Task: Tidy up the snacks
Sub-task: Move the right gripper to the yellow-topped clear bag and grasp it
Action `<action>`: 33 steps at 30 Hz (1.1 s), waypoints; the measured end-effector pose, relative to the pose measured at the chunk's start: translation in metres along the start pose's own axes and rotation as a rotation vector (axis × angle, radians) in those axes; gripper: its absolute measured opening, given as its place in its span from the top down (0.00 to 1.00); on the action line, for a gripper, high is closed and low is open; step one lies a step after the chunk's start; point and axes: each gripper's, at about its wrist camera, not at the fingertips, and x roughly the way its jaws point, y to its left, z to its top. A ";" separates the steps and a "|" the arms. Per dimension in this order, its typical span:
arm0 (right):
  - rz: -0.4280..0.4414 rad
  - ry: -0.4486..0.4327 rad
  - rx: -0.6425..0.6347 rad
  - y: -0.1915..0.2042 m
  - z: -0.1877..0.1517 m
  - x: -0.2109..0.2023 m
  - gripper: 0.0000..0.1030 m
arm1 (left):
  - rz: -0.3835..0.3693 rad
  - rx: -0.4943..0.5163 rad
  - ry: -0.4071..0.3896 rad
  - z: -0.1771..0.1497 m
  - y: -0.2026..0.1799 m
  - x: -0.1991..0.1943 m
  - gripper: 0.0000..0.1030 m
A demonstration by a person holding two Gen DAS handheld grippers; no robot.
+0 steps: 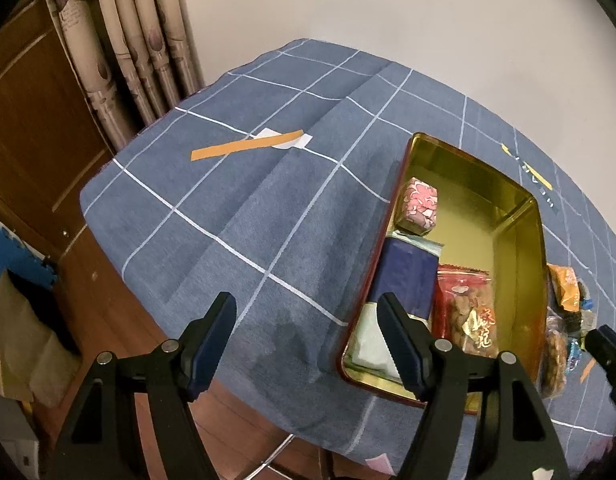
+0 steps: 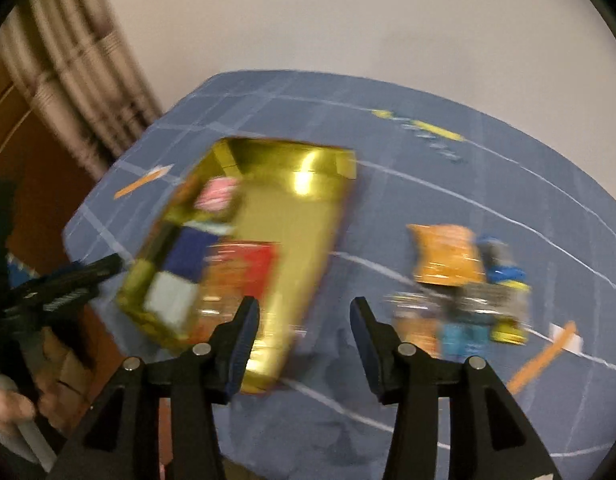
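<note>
Two grippers up, neither holding anything: left gripper (image 1: pixel 308 344) fingers wide over the lower left of the frame, right gripper (image 2: pixel 304 344) fingers at medium width, nothing between them. My worry: the right wrist view is motion-blurred, so aiming at the loose pile (image 2: pixel 464 288) at right of that frame could mean a bad grab or a drag across the desk cloth (image 1: pixel 228 220). Gold tin (image 1: pixel 520 248) sits near the desk edge; a nudge could tip it. Count: four snacks in the tin, pink box (image 1: pixel 420 204), navy pack (image 1: pixel 404 276), red bag (image 1: pixel 468 312), pale pack (image 1: pixel 368 344). Loose ones: several, can't count exactly.
</note>
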 end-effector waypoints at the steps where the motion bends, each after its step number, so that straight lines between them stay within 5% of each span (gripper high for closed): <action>1: -0.019 -0.003 0.016 -0.014 -0.001 -0.001 0.53 | 0.004 0.001 -0.010 0.001 0.000 -0.002 0.33; 6: -0.149 0.029 0.125 -0.102 -0.014 0.002 0.53 | 0.012 0.004 -0.025 0.001 -0.005 -0.006 0.31; 12: -0.194 0.067 0.177 -0.154 -0.033 0.018 0.53 | 0.025 0.067 -0.053 0.000 -0.028 -0.018 0.31; 29: -0.159 0.039 0.162 -0.166 -0.024 0.060 0.53 | -0.164 0.327 0.014 -0.031 -0.155 -0.038 0.27; 33: -0.157 0.015 0.153 -0.167 -0.024 0.061 0.62 | -0.187 0.372 0.026 -0.038 -0.180 -0.038 0.27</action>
